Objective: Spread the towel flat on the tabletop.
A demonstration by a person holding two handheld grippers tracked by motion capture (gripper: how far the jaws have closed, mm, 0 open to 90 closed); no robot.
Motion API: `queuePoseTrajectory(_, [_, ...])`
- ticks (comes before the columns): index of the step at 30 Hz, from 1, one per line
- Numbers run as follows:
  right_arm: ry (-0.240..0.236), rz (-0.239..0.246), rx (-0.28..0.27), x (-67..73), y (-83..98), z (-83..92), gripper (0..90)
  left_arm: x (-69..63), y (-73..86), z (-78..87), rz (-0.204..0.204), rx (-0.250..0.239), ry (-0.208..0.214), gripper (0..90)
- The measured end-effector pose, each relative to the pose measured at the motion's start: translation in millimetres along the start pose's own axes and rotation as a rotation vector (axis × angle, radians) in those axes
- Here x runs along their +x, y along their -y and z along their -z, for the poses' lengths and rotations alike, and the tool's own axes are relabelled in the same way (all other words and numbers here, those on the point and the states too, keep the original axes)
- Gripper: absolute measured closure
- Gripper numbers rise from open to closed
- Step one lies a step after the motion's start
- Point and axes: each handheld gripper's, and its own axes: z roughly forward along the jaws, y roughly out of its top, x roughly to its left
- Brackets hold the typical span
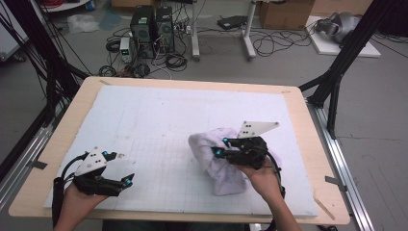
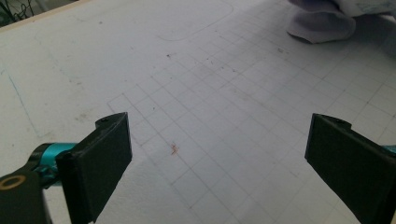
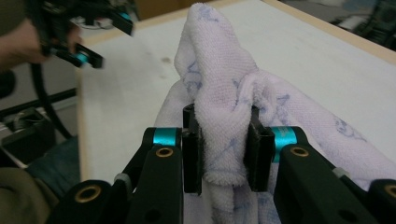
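A pale lilac towel (image 1: 214, 159) lies bunched right of the white mat's middle. My right gripper (image 1: 219, 146) is shut on a fold of it and holds that part raised off the mat. In the right gripper view the towel (image 3: 219, 93) is pinched between the two black pads (image 3: 192, 154), with cloth rising above them and hanging below. My left gripper (image 1: 129, 180) rests near the mat's front left, open, nothing between its jaws. In the left gripper view the left gripper (image 2: 219, 158) looks over bare grid lines, with the towel's edge (image 2: 322, 25) at the top right.
The white gridded mat (image 1: 144, 120) covers a wooden table (image 1: 308, 159). Black frame posts (image 1: 337, 72) stand at the table's right and left sides. Computers and cables (image 1: 151, 33) sit on the floor beyond the far edge.
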Motion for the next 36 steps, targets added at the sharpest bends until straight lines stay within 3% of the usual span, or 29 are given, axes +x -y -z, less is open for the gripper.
queuePoseTrajectory(5, [-0.117, 0.031, 0.026, 22.4, -6.1, -32.1, 72.3, 0.3, 0.0, 0.4, -0.002, -0.001, -0.001, 7.7])
queuePoseTrajectory(9, [-0.172, 0.044, 0.134, 32.3, 15.9, -62.7, 65.7, 0.4, 0.1, 0.3, -0.007, 0.0, 0.002, 8.0])
queuePoseTrajectory(11, [-0.185, 0.046, 0.164, 34.8, 23.7, -67.1, 54.3, -0.6, -0.5, -0.5, -0.004, -0.002, 0.004, 8.0])
queuePoseTrajectory(14, [-0.2, 0.019, 0.12, 35.5, 27.3, -53.9, 42.7, -1.8, -2.9, -1.4, -0.006, -0.005, 0.012, 8.0])
queuePoseTrajectory(17, [-0.156, 0.011, 0.067, 29.9, 29.0, -29.7, 37.5, -4.2, -7.3, -3.9, -0.013, -0.011, 0.027, 8.1])
queuePoseTrajectory(19, [-0.107, -0.004, 0.063, 23.1, 33.3, -14.4, 37.1, -6.6, -11.4, -7.5, -0.017, -0.016, 0.041, 8.2])
queuePoseTrajectory(20, [-0.107, -0.004, 0.063, 23.1, 33.3, -14.4, 37.1, -6.6, -11.4, -7.5, -0.017, -0.016, 0.041, 8.3])
queuePoseTrajectory(21, [-0.035, -0.015, 0.081, 14.8, 41.6, -2.0, 36.9, -8.2, -14.4, -10.7, -0.021, -0.018, 0.052, 8.6])
queuePoseTrajectory(24, [0.034, -0.03, 0.104, 4.9, 54.4, 8.0, 36.9, -13.4, -26.1, -22.4, -0.043, -0.026, 0.101, 11.8])
queuePoseTrajectory(30, [0.087, -0.079, 0.125, -13.1, 76.7, 9.9, 38.8, -18.9, -43.3, -44.5, -0.067, -0.029, 0.172, 23.5])
queuePoseTrajectory(31, [0.096, -0.083, 0.134, -15.5, 79.4, 9.1, 39.4, -20.5, -46.4, -49.5, -0.07, -0.027, 0.197, 26.5])
queuePoseTrajectory(32, [0.104, -0.081, 0.146, -17.7, 81.8, 8.6, 40.6, -23.1, -51.8, -60.2, -0.089, -0.028, 0.272, 30.5])
queuePoseTrajectory(33, [0.115, -0.079, 0.159, -19.3, 84.1, 8.3, 41.3, -25.0, -54.4, -66.4, -0.086, -0.029, 0.303, 34.1])
queuePoseTrajectory(36, [0.148, -0.063, 0.188, -23.1, 89.0, 9.5, 43.1, -29.5, -59.8, -79.1, -0.098, -0.014, 0.332, 36.4])
